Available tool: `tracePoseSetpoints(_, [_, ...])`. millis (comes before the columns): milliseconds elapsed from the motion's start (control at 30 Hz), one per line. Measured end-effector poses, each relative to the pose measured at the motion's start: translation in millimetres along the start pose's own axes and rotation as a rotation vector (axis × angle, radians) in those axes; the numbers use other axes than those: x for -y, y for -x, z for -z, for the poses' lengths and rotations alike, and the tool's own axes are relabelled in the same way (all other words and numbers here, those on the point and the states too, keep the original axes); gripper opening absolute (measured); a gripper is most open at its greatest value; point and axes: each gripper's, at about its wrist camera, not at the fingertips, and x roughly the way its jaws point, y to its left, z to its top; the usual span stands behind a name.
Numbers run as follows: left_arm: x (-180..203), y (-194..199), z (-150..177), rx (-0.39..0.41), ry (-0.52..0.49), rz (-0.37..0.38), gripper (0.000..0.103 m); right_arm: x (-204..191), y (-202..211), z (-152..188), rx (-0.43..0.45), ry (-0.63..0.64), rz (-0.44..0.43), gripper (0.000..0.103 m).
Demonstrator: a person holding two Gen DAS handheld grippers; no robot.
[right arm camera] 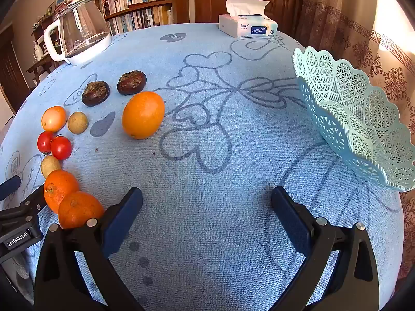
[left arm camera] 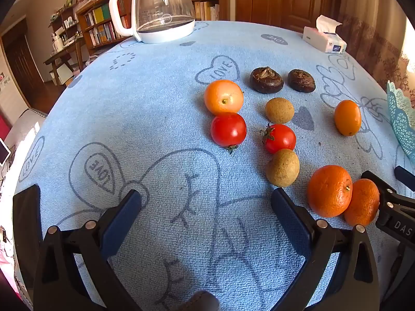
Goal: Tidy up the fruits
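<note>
Fruits lie loose on a blue cloth. In the left wrist view: two tangerines [left arm camera: 330, 190] at the right, two red tomatoes [left arm camera: 228, 129], two tan longans [left arm camera: 282, 167], an orange-yellow tomato [left arm camera: 223, 97], a kumquat [left arm camera: 347, 117] and two dark water chestnuts [left arm camera: 266, 79]. My left gripper [left arm camera: 206, 202] stands open over bare cloth, its right finger just below a longan. A pale blue lattice basket [right arm camera: 363, 124] stands at the right of the right wrist view. My right gripper [right arm camera: 207, 199] is open above bare cloth, with the tangerines [right arm camera: 77, 208] beside its left finger and the kumquat [right arm camera: 143, 114] farther off.
A glass kettle [left arm camera: 160, 7] with a white handle stands at the table's far edge, and a tissue box [right arm camera: 246, 26] farther right. Bookshelves and a wooden door lie behind the table. Each gripper shows at the edge of the other's view.
</note>
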Motion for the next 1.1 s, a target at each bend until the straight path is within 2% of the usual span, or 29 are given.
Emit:
tracePoseSetpoints(633, [-0.1, 0.0, 0.1, 0.0, -0.004, -0.006, 0.098, -0.3, -0.6, -0.3, -0.002, 0.004, 0.005, 0.1])
tracePoseSetpoints(933, [2.7, -0.2, -0.6, 0.0, -0.003, -0.007, 0.098, 9.4, 4.1, 1.3, 0.01, -0.03, -0.069, 0.1])
tracePoseSetpoints(1100, [4.0, -2.0, -1.7, 0.0, -0.002, -0.006, 0.098, 12.2, 4.6, 0.4, -0.003, 0.002, -0.1, 0.101])
